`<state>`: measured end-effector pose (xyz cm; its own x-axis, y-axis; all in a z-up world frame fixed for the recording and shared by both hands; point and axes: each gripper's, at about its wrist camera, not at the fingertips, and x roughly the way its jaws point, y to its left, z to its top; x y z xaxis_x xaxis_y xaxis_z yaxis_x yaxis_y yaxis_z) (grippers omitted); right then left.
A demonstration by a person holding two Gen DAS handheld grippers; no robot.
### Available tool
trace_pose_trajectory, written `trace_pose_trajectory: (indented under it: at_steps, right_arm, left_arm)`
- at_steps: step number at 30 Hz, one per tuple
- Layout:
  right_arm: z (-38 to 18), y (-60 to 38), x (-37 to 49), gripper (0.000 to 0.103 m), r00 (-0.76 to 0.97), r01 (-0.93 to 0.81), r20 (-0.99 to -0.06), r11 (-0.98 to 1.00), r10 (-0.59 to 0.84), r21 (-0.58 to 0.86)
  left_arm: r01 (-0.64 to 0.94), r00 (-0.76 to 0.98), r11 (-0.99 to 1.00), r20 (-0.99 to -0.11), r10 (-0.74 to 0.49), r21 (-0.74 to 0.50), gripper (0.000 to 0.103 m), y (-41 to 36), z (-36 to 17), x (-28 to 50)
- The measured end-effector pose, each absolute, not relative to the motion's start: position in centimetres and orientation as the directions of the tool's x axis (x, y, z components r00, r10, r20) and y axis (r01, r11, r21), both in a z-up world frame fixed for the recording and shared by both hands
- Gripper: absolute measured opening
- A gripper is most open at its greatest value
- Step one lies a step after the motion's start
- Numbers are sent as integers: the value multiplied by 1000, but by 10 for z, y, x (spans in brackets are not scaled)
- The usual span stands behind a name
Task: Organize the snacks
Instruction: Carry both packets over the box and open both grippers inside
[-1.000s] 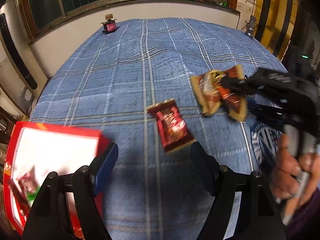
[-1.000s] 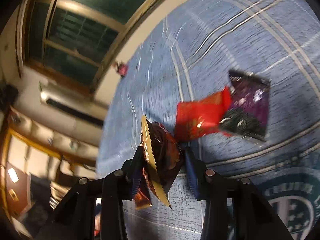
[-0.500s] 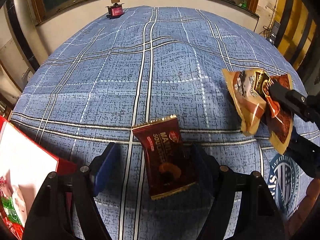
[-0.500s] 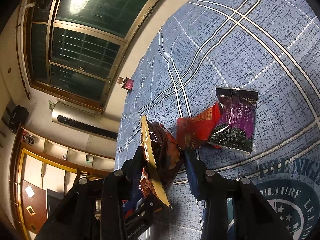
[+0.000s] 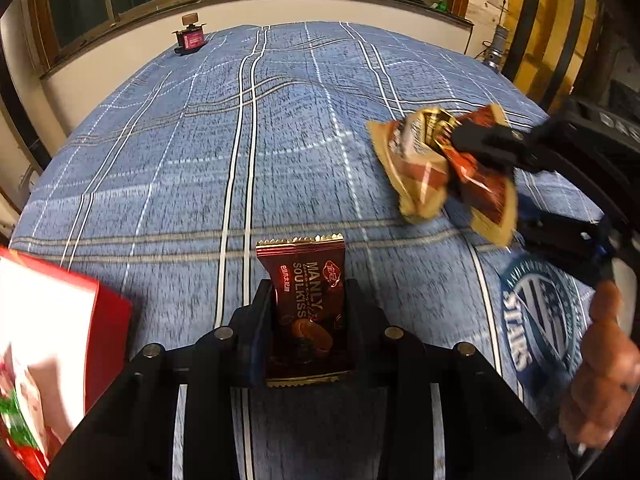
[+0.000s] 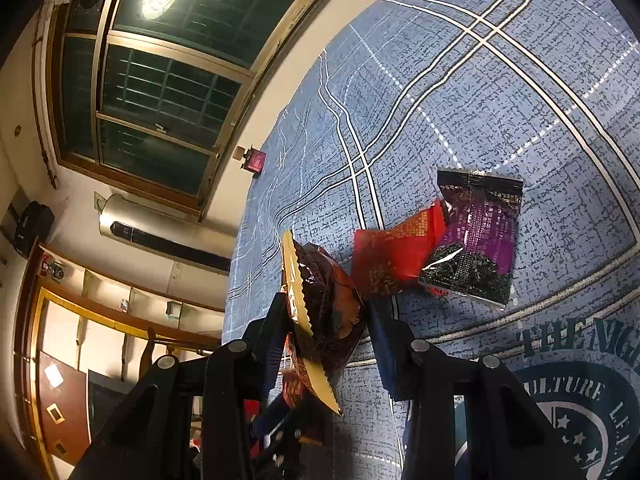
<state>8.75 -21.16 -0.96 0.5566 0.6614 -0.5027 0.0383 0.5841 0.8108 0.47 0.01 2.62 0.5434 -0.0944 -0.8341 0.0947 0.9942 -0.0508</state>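
On the blue plaid bedspread [image 5: 192,168] the left gripper [image 5: 308,312] has just been closing, and its jaws now press on both sides of a dark red Manly Soulkiss packet [image 5: 306,308] that lies flat on the cloth, gold-edged top pointing away. Just to its left sits a red box [image 5: 108,332] with a white inside, a few sweets in its near corner. Off to the right, the right gripper [image 6: 328,312] is clamped on a bunch of brown and gold wrappers [image 6: 324,312] held clear of the cloth — a hand [image 5: 600,376] grips its handle below. Near that gripper a red packet [image 6: 394,254] lies on the bedspread, partly tucked under a purple packet [image 6: 476,240]. A small red device [image 5: 190,38] stands at the far edge by the window.
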Motion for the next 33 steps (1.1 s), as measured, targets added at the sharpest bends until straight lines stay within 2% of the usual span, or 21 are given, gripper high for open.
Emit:
trace_pose_trajectory:
  at_steps: [18,33]
  right_arm:
    - [-12,-208,88,40,552,11,-472,561,687,828]
    - [3,-242,65,40,684,-36,-393,567,614,823]
  left_arm:
    - [164,611,985,-778,-147,-58,32,-4,60,-77]
    - [113,709,989,-689,-149,-98,32,62,90,-155]
